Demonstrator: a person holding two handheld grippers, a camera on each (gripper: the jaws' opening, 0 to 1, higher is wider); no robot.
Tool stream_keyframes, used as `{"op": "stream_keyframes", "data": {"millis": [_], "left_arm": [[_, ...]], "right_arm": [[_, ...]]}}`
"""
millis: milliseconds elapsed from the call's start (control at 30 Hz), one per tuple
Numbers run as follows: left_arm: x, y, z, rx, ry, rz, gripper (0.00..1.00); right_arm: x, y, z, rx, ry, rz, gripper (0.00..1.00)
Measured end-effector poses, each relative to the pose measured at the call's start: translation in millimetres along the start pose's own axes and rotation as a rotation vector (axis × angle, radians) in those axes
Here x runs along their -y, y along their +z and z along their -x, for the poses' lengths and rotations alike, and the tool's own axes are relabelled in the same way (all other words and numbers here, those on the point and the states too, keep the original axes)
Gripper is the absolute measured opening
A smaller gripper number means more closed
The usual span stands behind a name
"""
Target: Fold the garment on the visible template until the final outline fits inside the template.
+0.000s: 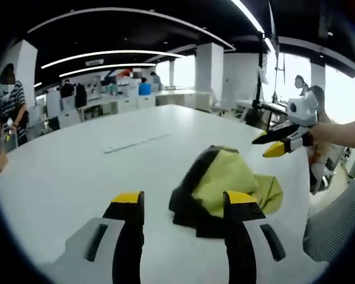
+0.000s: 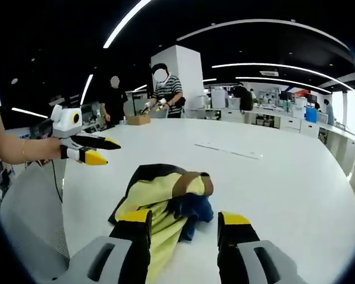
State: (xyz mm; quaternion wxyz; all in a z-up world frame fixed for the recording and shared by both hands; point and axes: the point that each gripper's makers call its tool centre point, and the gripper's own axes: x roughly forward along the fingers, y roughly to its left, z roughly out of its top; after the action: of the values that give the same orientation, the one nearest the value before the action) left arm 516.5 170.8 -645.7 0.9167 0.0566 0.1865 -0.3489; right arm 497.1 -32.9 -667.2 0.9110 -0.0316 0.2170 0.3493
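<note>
Right gripper view: garment is a crumpled yellow/dark heap on the white table, just ahead of the right gripper, slightly toward its left jaw. Jaws spread, holding nothing. Left gripper is also spread and empty, heap near its right jaw. Right looks nearer imo. Long axis unclear since it's bunched up, and I can't make out the template outline.
</note>
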Motion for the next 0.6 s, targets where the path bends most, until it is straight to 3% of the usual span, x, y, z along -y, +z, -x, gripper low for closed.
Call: {"op": "stream_keyframes", "data": {"millis": [333,600], "left_arm": [[0.4,7.5,-33,0.006,-0.068,-0.008,0.39],[4.1,-1.1,-58,-0.038,-0.120,-0.014,0.33]], "right_arm": [[0,-10.1,-21,-0.055,0.038,0.055,0.33],[-2,-13.4,-41,-0.089,0.074,0.110,0.28]]}}
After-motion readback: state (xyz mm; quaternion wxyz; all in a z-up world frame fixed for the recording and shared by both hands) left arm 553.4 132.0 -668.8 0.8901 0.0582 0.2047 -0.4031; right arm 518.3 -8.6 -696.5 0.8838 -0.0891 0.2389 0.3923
